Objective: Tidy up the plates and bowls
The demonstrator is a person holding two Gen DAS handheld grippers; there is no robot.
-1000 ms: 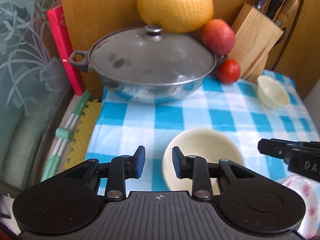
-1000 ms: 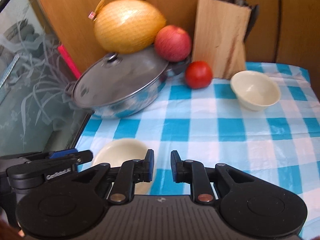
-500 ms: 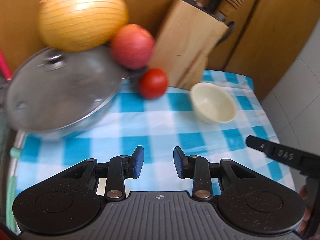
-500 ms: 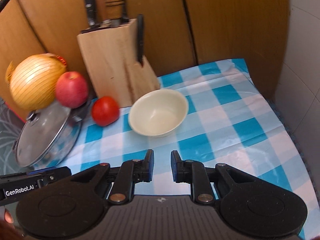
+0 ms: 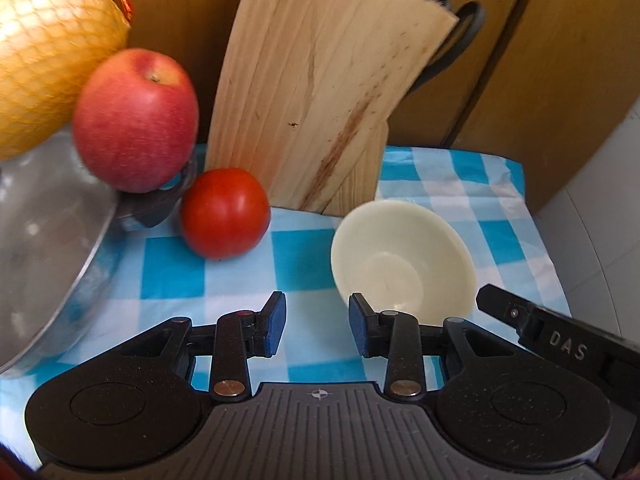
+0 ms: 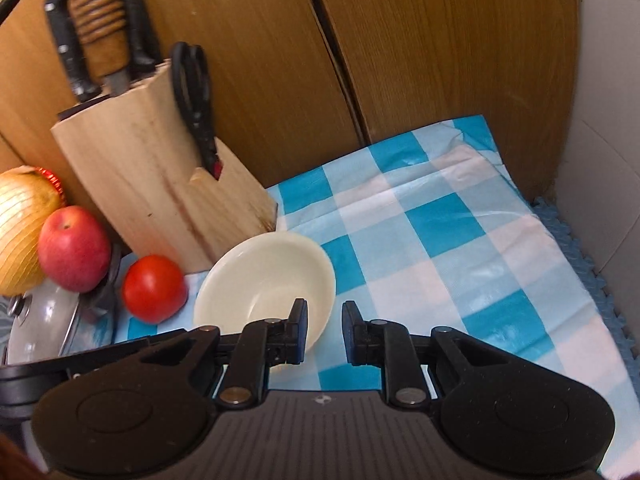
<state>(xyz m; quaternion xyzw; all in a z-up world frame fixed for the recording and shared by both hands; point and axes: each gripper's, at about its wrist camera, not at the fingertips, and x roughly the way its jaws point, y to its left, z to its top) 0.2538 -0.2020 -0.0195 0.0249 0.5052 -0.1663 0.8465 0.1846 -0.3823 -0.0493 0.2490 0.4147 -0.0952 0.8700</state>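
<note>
1 scissors [image 6: 196, 104] visible: right wrist view only.

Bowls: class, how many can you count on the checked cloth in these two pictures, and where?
1. A cream bowl sits on the checked cloth just in front of the knife block, right of the tomato. Others may lie outside the pictures.

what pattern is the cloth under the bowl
Blue and white checks. The cloth under the bowl shows best in the right wrist view.
</note>
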